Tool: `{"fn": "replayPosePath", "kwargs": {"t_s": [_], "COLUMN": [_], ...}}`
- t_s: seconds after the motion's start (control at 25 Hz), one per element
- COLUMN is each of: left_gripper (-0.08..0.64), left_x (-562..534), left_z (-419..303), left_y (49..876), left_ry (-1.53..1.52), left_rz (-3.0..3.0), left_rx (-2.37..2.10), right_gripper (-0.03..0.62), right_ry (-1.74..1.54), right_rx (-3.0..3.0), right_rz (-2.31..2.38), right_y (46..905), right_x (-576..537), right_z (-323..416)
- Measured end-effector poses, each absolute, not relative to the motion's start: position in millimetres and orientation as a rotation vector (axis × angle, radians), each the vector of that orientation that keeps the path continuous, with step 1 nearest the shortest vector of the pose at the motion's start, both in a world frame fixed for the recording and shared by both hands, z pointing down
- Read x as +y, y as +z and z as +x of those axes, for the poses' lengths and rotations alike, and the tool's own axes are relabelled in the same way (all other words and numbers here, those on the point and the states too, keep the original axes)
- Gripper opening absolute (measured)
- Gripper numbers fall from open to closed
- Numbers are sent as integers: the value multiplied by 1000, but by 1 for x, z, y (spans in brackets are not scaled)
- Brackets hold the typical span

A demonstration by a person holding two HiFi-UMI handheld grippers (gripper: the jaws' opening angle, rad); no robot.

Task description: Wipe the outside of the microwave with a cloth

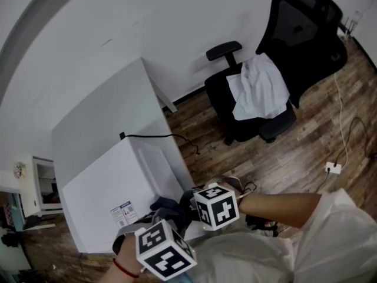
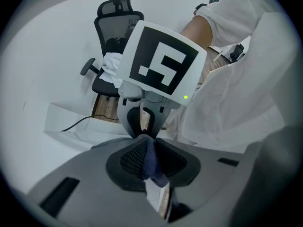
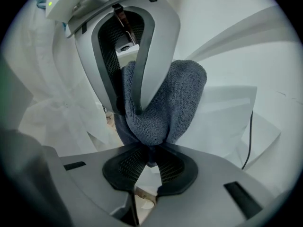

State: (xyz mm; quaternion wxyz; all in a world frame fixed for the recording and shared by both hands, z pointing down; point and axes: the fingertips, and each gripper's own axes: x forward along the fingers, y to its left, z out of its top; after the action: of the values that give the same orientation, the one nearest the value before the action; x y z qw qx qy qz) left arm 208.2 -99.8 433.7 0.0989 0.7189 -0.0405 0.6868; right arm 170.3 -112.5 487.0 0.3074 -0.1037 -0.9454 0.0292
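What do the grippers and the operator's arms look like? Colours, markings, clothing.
The left gripper and right gripper have light grey curved jaws and black mesh-textured pads. Each carries a white cube with black square markers, plus a green light. The person wears a white top and a red band on the left wrist.

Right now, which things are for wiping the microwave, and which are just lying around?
For the job:
- microwave
- cloth
- left gripper and right gripper, both shut on the cloth

Just lying about:
- chair
- white clothing draped on the chair
- white plug box
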Motion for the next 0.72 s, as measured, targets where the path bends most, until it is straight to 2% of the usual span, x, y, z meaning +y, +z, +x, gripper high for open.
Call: {"fn": "replayPosePath", "kwargs": {"t_s": [0.16, 0.4, 0.72], "left_gripper": [57, 55, 55], "left_x": [-87, -108, -132], "left_z": [208, 193, 142], "left_y": [424, 385, 327], "left_ry": [1944, 1765, 1586], "left_rz": [2133, 2284, 2527], "left_rx": [-95, -329, -607], "right_gripper": [71, 71, 71], "right_ry": [92, -46, -293], "right_rx": [-2478, -2487, -2494], "right_rz": [-363, -274, -175], "right_y": [480, 432, 360], "right_x": [-96, -121, -156], "right_z": [181, 195, 154]}}
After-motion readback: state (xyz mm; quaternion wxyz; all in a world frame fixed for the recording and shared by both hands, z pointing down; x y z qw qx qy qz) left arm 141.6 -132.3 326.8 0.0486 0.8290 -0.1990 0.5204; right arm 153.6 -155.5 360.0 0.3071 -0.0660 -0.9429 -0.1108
